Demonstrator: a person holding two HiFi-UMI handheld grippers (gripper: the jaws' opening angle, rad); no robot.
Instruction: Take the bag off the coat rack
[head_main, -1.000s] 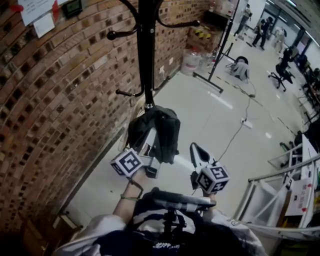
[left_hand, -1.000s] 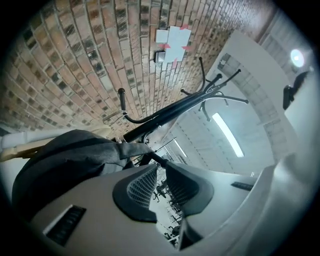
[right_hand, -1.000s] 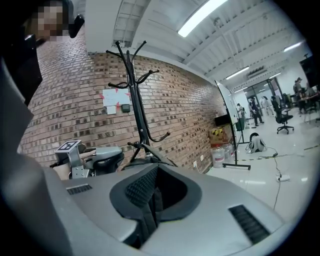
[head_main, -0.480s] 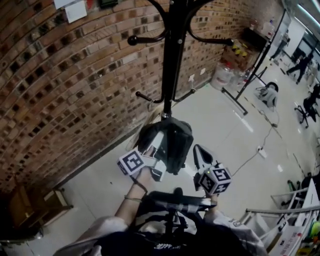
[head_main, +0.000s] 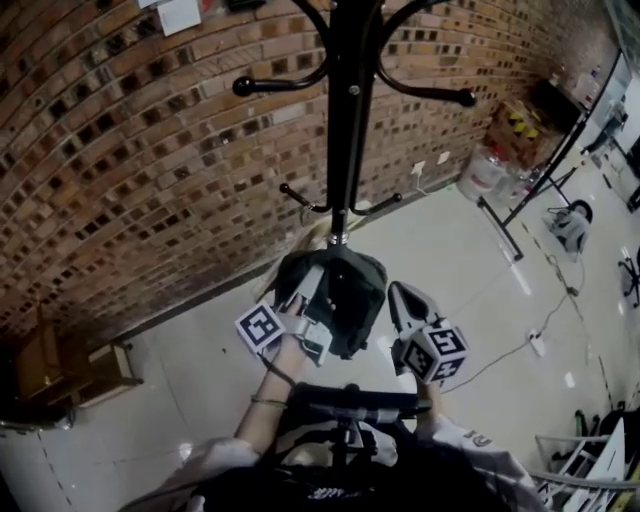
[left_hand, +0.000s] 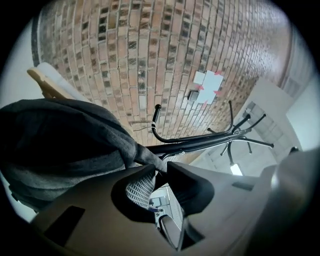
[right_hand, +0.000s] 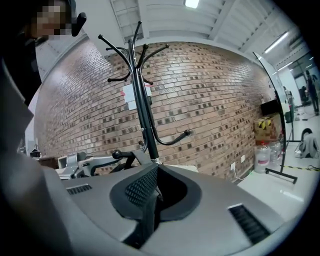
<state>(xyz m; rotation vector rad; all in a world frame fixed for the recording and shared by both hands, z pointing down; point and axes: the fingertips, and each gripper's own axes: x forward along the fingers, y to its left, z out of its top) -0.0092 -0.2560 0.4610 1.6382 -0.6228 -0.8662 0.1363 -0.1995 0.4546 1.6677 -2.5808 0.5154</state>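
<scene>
Clearly off the hooks: the dark grey bag (head_main: 352, 290) hangs free, low in front of the coat rack (head_main: 345, 120) pole. We see the left claw (head_main: 312, 282) pinching the bag's grey strap (left_hand: 142, 156) at its tips. We note the right claw (head_main: 400, 298) just beside the bag, pressed together, nothing between. Brick wall (head_main: 150, 170) behind the rack, pale floor (head_main: 460, 250) under all

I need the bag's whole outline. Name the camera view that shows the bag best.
Head view: the bag shows nearly whole, dark grey, in front of the coat rack. The left gripper view shows only part of its fabric, close up. The right gripper view shows none of it.
</scene>
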